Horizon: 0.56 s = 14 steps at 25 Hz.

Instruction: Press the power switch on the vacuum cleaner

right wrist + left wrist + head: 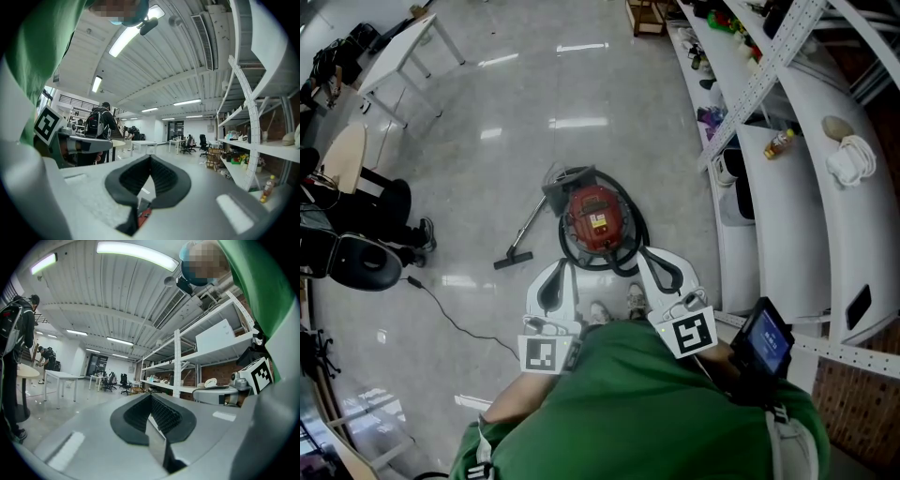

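Though unreadably small, a yellow label (600,222) marks the vacuum cleaner (585,204).

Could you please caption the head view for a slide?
Left gripper and right gripper, both shut, above red vacuum cleaner.

The right gripper (150,164) has its jaws pressed together, nothing between them. A red sliver (145,213) shows below them. White shelving (250,140) stands at right.
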{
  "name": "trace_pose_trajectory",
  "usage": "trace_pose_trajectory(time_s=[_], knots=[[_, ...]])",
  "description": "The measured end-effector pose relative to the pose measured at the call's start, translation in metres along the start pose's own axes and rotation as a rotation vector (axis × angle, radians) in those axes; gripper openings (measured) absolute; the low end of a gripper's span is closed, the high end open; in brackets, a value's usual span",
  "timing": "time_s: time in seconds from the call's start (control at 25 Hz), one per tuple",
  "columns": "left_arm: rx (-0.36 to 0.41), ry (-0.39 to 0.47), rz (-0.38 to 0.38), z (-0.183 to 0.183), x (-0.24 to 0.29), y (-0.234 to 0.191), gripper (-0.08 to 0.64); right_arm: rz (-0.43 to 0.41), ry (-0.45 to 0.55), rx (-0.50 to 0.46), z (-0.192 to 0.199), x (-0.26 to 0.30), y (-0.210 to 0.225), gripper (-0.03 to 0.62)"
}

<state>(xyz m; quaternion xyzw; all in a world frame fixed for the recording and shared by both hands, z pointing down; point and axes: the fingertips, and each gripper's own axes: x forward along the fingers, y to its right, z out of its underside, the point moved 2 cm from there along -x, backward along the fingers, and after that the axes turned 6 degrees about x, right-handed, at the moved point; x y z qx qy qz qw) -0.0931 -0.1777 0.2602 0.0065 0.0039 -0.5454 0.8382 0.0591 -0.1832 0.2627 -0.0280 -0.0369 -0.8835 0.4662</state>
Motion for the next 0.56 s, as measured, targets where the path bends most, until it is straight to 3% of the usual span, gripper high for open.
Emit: trace_pose_trajectory(time_s=[0.56], knots=[[0.000, -0.006, 0.012, 0.007, 0.013, -0.002, 0.006, 0.003, -0.001, -0.012, 0.003, 0.008, 0.008, 0.002]])
